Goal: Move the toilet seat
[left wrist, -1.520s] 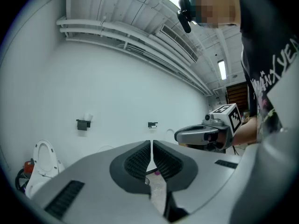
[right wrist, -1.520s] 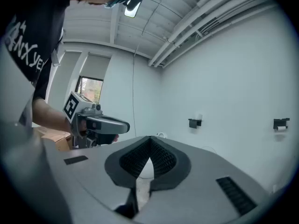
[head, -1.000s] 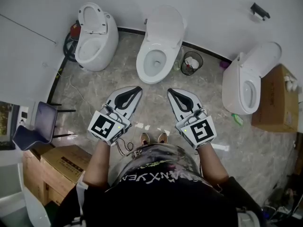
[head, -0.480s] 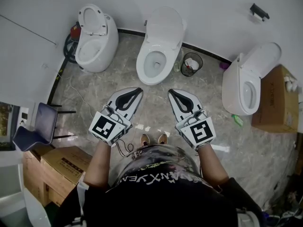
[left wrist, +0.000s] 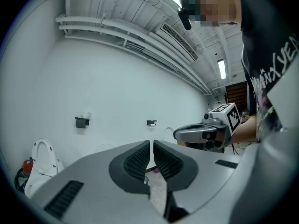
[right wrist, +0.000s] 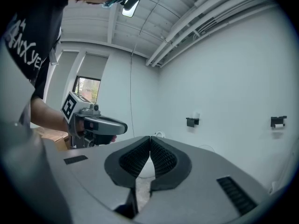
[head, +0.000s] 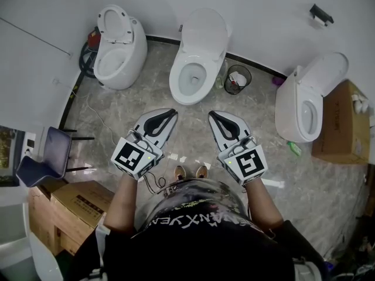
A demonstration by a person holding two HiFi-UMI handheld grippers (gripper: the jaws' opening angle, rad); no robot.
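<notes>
Three white toilets stand along the wall in the head view. The middle toilet [head: 196,57] is straight ahead of me, its lid raised against the wall and its seat [head: 188,85] down on the bowl. My left gripper [head: 170,113] and right gripper [head: 212,115] hover side by side over the floor, short of that bowl, both shut with nothing between their jaws. The left gripper view shows its own shut jaws [left wrist: 151,143], and the right gripper [left wrist: 205,132] beside them. In the right gripper view its jaws [right wrist: 150,138] meet, with the left gripper [right wrist: 96,122] at their left.
A left toilet [head: 114,45] has its seat up; a right toilet [head: 307,98] stands turned sideways. A black waste bin [head: 237,78] sits right of the middle toilet. Cardboard boxes [head: 343,122] [head: 70,206], a chair [head: 44,157] and floor cables flank me.
</notes>
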